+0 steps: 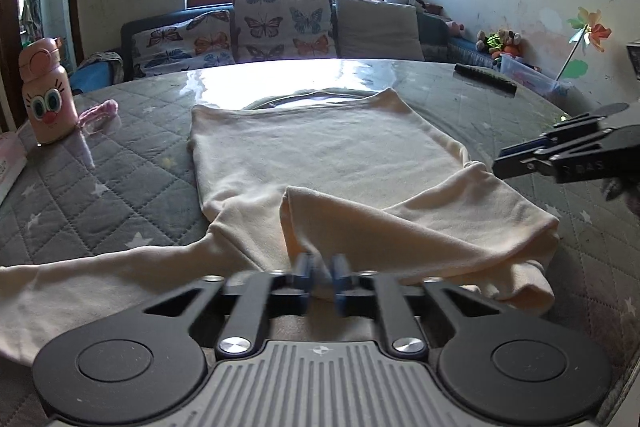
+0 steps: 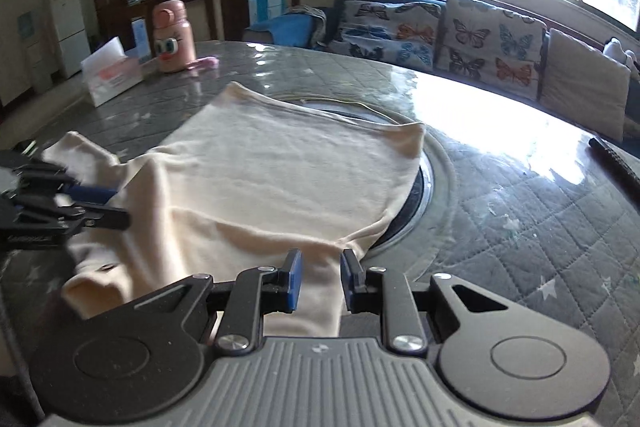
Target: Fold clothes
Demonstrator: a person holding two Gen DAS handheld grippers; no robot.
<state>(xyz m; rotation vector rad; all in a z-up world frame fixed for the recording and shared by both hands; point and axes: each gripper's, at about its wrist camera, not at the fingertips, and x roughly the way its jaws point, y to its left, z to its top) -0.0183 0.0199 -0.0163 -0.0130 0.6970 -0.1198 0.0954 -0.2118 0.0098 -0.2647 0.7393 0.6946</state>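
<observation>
left wrist: left tool [image 1: 322, 277] clamped on cream shirt [image 1: 320, 163] (right tool [image 2: 321, 277] apart, markings unreadable)

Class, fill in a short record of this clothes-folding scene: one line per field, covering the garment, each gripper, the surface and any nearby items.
garment: cream long-sleeved top, lying on the table, one sleeve folded across its body
left gripper: fingers nearly closed, cream cloth between them
right gripper: fingers apart, over the garment's near edge, no grip
surface: round table with grey quilted star-print cover under a glossy sheet
nearby items: pink cartoon-face bottle; tissue box; dark object near the far edge
background: sofa with butterfly cushions under a window
</observation>
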